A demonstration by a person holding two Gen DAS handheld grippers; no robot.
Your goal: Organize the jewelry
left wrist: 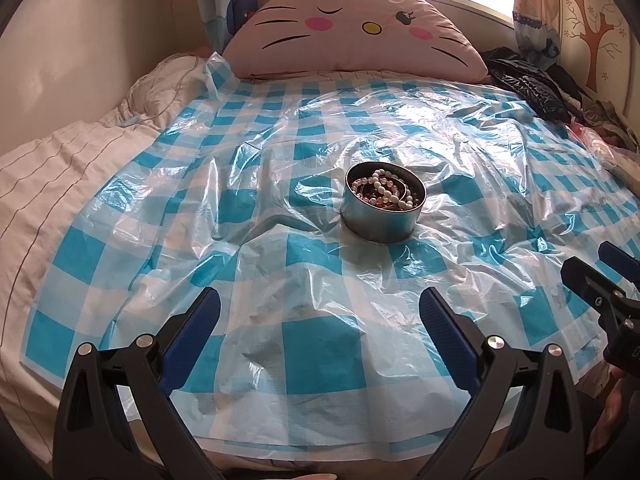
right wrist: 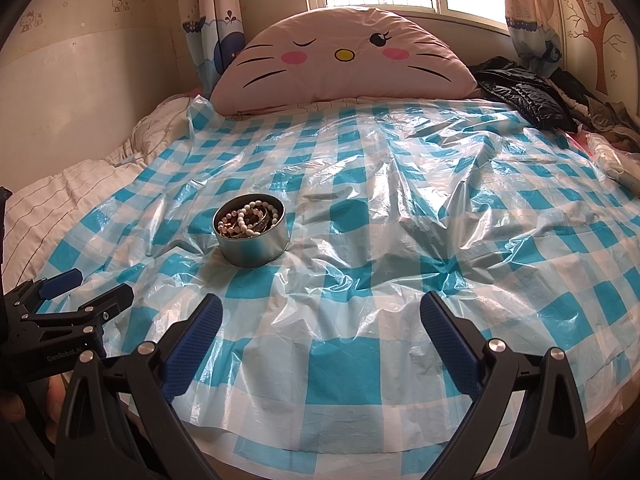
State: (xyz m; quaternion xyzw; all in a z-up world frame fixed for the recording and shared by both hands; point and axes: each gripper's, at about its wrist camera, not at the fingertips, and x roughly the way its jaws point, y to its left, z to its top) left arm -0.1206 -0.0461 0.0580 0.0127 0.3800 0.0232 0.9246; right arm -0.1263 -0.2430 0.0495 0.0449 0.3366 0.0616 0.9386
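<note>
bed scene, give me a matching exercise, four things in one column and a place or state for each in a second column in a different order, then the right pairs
Things:
1. round tin
2. cat-face pillow
3. black jacket
4. left gripper

Places or states:
A. heaped at the far right corner of the bed
B. jaws wide apart, holding nothing
C. propped at the head of the bed under the window
D. standing open on the checked plastic sheet, with a pearl strand and other jewelry inside

Pairs: 1-D, 2-C, 3-A, 4-B
</note>
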